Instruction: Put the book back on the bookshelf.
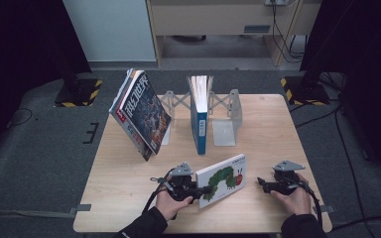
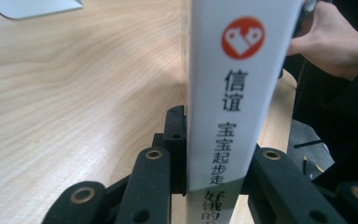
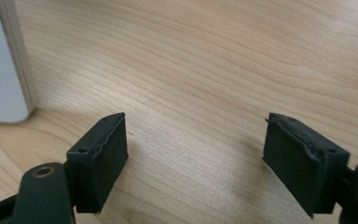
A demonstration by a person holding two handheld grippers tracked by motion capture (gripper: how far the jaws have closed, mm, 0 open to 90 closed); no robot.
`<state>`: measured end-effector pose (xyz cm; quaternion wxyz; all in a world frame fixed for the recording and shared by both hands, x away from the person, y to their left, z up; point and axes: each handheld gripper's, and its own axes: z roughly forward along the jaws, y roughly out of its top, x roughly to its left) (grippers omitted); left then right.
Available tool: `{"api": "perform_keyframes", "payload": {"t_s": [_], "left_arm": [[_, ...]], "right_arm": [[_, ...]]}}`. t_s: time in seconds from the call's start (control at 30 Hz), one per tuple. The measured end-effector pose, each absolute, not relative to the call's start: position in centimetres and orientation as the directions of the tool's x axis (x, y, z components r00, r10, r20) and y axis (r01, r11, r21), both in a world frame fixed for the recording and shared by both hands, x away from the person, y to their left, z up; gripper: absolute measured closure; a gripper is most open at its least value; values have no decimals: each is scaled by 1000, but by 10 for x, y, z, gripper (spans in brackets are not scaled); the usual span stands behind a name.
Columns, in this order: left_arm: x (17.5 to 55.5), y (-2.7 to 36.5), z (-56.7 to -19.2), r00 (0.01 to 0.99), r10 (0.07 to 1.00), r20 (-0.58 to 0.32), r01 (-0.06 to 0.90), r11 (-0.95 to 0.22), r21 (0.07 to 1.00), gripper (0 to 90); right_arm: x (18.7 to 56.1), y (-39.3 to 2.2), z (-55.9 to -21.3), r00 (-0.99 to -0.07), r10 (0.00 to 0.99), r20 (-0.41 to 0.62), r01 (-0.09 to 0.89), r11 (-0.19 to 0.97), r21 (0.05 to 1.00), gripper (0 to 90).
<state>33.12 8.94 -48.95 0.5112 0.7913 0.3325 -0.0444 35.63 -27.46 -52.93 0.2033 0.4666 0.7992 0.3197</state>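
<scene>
We note a pale wooden table [image 1: 129, 198] filling mid-frame. Upper left, a stack of magazines [image 1: 141, 115] leans tilted; centre, a blue upright book [image 1: 199, 116] stands in the grey metal rack [image 1: 225, 114]. Lower centre, the left gripper [image 1: 204, 189] clamps the white caterpillar picture book [image 1: 223, 179] by its spine. Lower right, the right gripper [image 1: 261, 182] gapes wide, empty.

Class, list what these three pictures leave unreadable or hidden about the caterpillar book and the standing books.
- Caterpillar book, left gripper view: the spine's lower characters are hidden by the left gripper and the bottom edge.
- The same book, right gripper view: cut off by the left edge, only a white corner shows.
- Blue book, high view: spine print too small.
- Leaning book, high view: its back cover faces away.
</scene>
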Motion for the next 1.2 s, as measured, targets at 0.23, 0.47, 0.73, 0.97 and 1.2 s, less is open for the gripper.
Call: {"api": "perform_keyframes", "payload": {"t_s": [0.23,0.47,0.73,0.97,1.2], "left_arm": [[335,98,-478,764,503,-405,565,-217,796,743],[337,107,-461,749,551,-367,528,-162,834,743],[342,107,-450,735,597,-323,497,-149,855,744],[353,100,-442,714,625,-316,491,-125,862,744],[364,88,-435,694,669,-264,453,-122,883,744]], "right_arm": [[358,-279,-534,-467,884,-4,629,336,701,153],[358,-279,-538,-459,888,3,616,316,722,102],[360,-278,-539,-461,888,7,623,317,715,38],[360,-278,-539,-460,888,7,626,319,712,32],[360,-279,-539,-463,886,5,625,322,711,31]]}}
